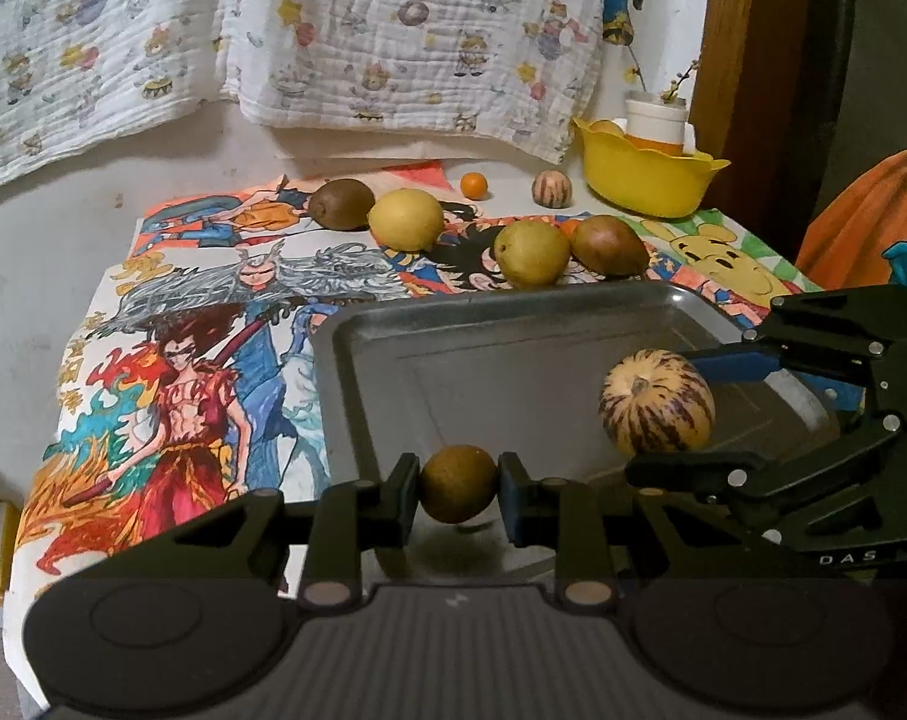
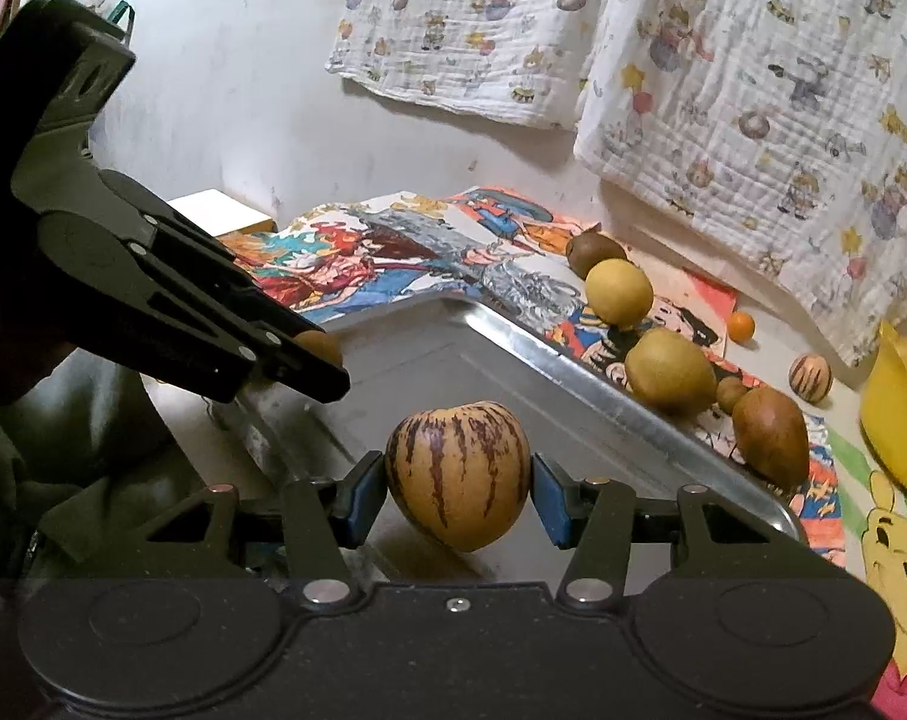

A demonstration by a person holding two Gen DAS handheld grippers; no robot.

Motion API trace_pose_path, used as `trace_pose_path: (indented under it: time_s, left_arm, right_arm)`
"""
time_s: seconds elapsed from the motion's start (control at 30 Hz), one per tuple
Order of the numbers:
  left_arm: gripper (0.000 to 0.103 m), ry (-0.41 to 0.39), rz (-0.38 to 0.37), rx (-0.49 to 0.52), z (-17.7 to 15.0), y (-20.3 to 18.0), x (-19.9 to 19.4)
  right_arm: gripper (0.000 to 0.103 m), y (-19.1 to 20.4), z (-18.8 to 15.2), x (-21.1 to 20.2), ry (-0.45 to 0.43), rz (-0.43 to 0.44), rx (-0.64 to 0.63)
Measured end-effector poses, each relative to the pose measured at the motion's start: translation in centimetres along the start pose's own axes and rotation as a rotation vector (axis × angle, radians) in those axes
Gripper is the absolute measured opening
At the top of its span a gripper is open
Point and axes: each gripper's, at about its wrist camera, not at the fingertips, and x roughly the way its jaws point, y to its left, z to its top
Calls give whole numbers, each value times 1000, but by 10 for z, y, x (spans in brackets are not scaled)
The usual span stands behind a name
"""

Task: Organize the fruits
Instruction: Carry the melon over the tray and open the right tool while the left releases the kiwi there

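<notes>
Left gripper (image 2: 309, 360) largely hides its small brown fruit (image 2: 320, 347), seemingly clamped.

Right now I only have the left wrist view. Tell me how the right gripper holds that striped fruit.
Observer: The right gripper is shut on the striped fruit. One blue pad presses each side at its widest part, and the pointed end hangs down over the tray.
Operator: Good. Now check around the two pears past the tray.
Observer: A small brown fruit sits tucked between the green pear and the brown pear. Your view hides nearly all of it behind them.
</notes>
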Motion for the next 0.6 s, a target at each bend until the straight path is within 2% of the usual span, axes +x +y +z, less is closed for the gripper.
trace_pose_path:
  time_s: [0.1,0.27,0.6]
  left_arm:
    - [31,5,31,7,-2,-3,2]
    - [31,15,32,1,-7,-3,5]
    - [31,5,35,-1,-12,-3,5]
  right_arm:
    - [54,-1,-2,4,22,-7,14]
    - [54,0,-3,6,33,-11,15]
    - [53,0,-4,2,-2,-33,15]
